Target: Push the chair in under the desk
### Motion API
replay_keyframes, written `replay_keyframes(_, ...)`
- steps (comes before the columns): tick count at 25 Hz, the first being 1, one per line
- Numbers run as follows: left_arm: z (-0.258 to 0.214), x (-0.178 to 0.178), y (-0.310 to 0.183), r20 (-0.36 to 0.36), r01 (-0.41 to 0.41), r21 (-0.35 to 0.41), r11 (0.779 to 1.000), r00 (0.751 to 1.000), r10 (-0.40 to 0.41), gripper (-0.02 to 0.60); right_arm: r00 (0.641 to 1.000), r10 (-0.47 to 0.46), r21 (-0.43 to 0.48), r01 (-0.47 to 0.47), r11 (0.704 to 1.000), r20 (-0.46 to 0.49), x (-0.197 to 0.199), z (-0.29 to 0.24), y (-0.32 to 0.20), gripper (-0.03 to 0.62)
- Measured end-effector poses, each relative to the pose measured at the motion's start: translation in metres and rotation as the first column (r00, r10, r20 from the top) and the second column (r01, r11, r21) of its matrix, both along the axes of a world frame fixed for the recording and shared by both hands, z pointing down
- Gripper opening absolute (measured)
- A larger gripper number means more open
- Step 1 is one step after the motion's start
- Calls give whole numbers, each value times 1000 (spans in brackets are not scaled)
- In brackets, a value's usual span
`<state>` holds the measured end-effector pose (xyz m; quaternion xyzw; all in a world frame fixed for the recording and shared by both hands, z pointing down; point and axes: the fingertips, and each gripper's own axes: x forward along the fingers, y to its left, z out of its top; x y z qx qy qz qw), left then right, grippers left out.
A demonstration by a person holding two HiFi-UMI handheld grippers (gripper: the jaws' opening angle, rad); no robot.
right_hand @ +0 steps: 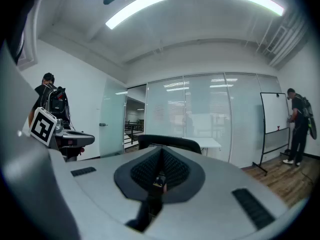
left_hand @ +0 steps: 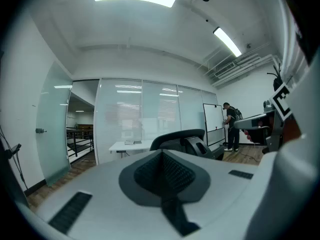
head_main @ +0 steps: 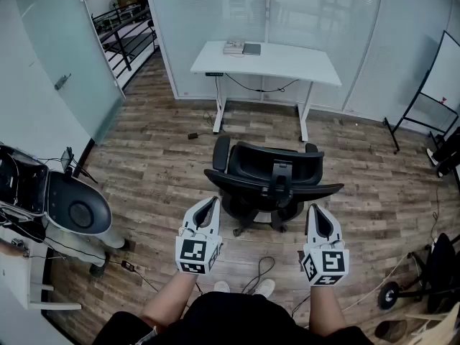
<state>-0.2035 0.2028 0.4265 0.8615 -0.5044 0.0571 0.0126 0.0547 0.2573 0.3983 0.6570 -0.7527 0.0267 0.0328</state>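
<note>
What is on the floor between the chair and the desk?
Just bare wooden floor between the chair and the desk, as the head view shows.

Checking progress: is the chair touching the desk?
Apart. The head view shows bare floor between the chair and the desk.

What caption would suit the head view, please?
Left gripper and right gripper, shut, behind black swivel office chair standing clear of white rectangular desk.

Black chair (head_main: 269,182) — well apart from white desk (head_main: 269,62).
</note>
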Motion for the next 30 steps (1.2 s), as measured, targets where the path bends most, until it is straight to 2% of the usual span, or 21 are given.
replay_keyframes(7,-1,5,-4,1,1,2,1000,1000,-1,12,1000,11,-4,-11,1000,-12,3,3,-4,3)
replay_keyframes(11,-1,16,0,-28,-40,-31,999,999,39,12,1000,-8,-21,8,1000,20,1,6,-5,3)
replay_keyframes(15,-4,30,2,-35,-74,-29,997,997,73,12,1000,-21,-27,21,999,20,0,8,-8,4)
replay_keyframes(20,-1,40,2,5,-86,-28,996,996,86,14,1000,-22,-36,23,999,15,4,16,-7,6)
replay_keyframes(24,1,47,-1,60,-106,-12,994,992,107,15,996,-80,-78,78,994,-30,1,28,-10,11)
replay_keyframes(26,1,51,-2,92,-118,6,993,989,117,63,989,-133,-117,125,985,-64,-5,38,-12,83)
replay_keyframes(30,1,59,-3,157,-138,34,990,979,131,153,973,-205,-163,186,969,-111,-10,52,-14,171)
